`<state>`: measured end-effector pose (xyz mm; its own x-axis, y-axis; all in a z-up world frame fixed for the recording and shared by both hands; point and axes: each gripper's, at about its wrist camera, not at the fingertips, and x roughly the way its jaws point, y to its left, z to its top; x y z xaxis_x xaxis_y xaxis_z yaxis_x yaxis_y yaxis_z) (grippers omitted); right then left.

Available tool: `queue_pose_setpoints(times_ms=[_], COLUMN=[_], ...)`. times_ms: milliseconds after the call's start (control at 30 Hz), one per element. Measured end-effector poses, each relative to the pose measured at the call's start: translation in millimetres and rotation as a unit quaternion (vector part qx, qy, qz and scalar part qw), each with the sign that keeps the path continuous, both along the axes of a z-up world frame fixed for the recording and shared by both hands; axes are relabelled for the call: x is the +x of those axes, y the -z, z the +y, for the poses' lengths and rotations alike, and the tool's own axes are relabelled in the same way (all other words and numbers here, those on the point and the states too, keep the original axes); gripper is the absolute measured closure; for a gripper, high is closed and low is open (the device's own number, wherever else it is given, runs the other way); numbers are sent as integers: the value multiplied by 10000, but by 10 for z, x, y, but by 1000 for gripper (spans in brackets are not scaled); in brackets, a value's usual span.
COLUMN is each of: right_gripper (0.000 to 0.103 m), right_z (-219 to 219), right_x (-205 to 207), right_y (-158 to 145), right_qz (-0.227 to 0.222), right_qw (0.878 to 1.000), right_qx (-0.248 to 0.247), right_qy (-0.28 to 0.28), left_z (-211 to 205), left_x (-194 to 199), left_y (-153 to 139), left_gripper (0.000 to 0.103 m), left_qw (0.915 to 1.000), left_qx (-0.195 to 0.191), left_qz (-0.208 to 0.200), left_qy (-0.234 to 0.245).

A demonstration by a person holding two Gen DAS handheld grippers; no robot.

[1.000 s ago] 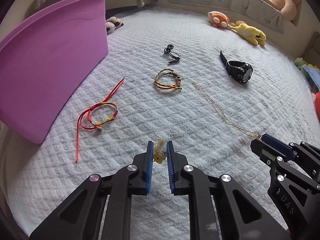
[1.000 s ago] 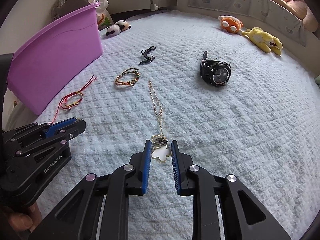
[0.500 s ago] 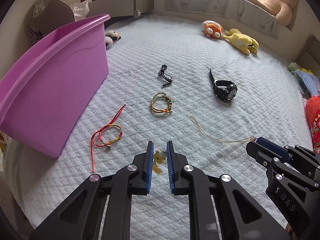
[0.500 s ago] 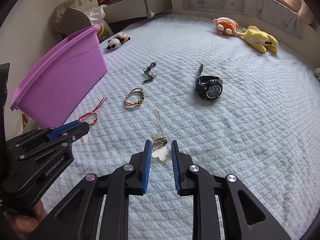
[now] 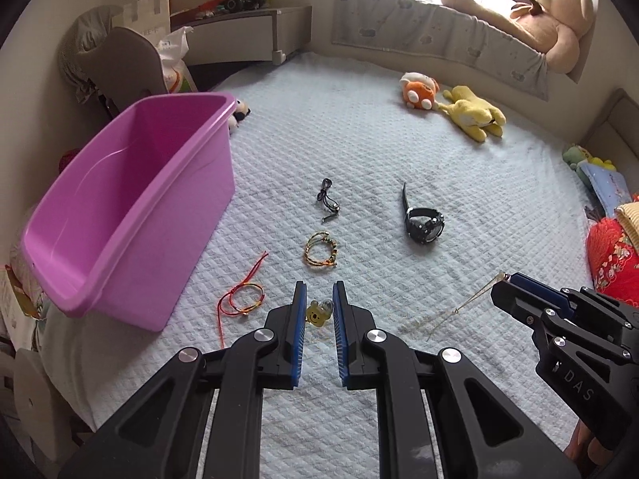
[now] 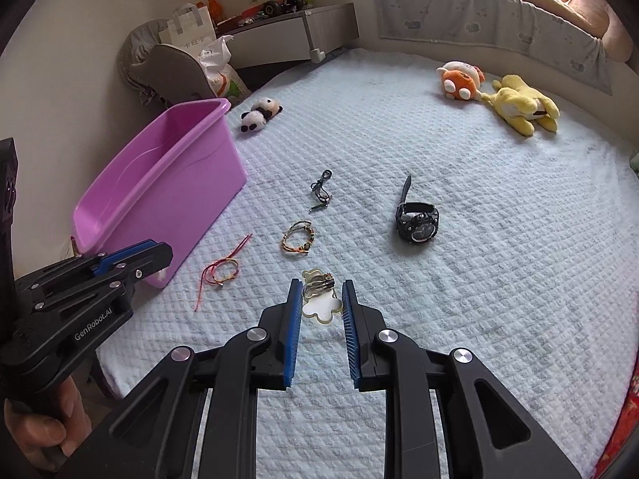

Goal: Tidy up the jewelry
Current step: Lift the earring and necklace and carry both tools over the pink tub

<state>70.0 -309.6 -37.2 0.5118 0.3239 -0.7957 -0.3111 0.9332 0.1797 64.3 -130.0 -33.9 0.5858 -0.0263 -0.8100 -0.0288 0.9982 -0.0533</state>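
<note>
My left gripper (image 5: 319, 292) is shut on a small yellow bear charm (image 5: 316, 314), held above the white quilted bedspread (image 5: 359, 151). My right gripper (image 6: 321, 288) is shut on the white clover pendant (image 6: 319, 306) of a gold necklace. Its thin chain (image 5: 467, 304) hangs down from that gripper's tip (image 5: 509, 282) in the left wrist view. On the bedspread lie a red string bracelet (image 5: 247, 299), a braided bracelet (image 5: 321, 249), a black cord (image 5: 327, 201) and a black watch (image 5: 423, 223). An empty purple bin (image 5: 131, 215) stands at the left.
Plush toys lie at the far side: an orange one (image 5: 417, 90), a yellow one (image 5: 475, 115), a panda (image 6: 259, 115) by the bin. A big teddy bear (image 5: 555, 28) sits on the sill. The bed's near edge drops off at lower left. A hand (image 6: 36, 431) holds the left gripper.
Both grippers have risen well above the bed with their pieces. The necklace chain has come up off the bedspread and now dangles. The other jewelry has not moved.
</note>
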Motion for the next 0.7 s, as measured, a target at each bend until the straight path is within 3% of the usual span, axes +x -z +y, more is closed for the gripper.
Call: queue_pose_setpoints(times_ms=[367,700], right_gripper=[83,83], right_z=[189,973], right_x=[44,281], right_y=[-829,-1267], right_qz=[-184,-493], right_qw=[9971,9915], right_qx=[225,423], right_qy=[-707,-1126], left_z=[279,1024], left_x=[-116,-134], left_y=[-739,-1134], left_gripper=[90,90], left_qw=[9971,9908], left_qx=[-120,-26], left_qz=[-83,-298], left_qy=[-747,-1317])
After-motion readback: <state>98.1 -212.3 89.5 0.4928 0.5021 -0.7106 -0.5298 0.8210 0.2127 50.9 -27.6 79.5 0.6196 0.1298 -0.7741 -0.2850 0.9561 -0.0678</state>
